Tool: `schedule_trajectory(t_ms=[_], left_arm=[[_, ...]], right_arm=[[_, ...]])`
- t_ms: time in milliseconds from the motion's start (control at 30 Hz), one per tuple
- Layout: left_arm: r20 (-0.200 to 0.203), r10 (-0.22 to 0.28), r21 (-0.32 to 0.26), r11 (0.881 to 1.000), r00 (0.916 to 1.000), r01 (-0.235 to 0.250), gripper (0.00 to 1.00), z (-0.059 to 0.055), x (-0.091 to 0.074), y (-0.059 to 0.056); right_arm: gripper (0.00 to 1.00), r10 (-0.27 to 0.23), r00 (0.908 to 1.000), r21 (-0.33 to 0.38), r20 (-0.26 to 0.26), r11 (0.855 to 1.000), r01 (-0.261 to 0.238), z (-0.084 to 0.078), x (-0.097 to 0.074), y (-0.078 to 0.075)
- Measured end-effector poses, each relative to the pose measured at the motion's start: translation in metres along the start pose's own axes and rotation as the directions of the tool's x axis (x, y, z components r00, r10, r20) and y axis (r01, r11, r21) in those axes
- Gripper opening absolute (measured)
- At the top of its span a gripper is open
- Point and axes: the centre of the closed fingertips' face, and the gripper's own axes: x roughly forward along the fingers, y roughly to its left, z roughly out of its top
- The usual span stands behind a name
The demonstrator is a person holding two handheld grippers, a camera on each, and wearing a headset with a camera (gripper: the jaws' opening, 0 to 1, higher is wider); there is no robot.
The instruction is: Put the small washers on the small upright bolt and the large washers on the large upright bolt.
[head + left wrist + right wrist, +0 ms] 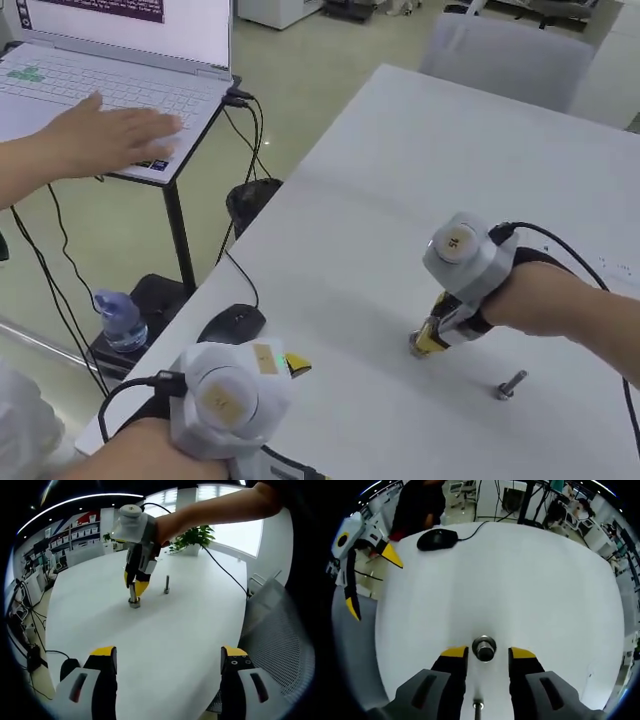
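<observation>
One upright bolt (484, 648), right tool (488, 653) straddling it

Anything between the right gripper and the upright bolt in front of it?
Nothing visible. The bolt stands between the open jaws of the right gripper, with bare table on either side. The second bolt stands apart.

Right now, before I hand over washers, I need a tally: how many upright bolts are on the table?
2. One bolt stands between the right gripper's jaws; the other bolt stands free close beside it on the white table. None looks hidden.
</observation>
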Motion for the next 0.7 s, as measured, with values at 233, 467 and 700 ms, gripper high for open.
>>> schedule_trajectory(t_ms=[233,467,700], left_arm=[[0.014,0.012,-0.012,1.000,0.9998,-0.012,0.86,0.005,0.000,0.000],[0.005,0.004,0.000,1.000,1.0000,-0.004,0.86,0.005,-0.001,-0.003],[-0.001,0.002,0.004,1.000,1.0000,-0.002,0.86,0.006,-0.004,-0.003]], right_arm=[[0.37,-0.056,0.9952,0.010,0.080,0.998,0.055,-0.001,-0.030,0.001],[0.39,-0.077,0.9858,0.050,0.149,0.996,0.070,-0.010,-0.056,0.010],[0.43,-0.107,0.9715,0.101,0.212,0.991,0.087,-0.025,-0.087,0.018]])
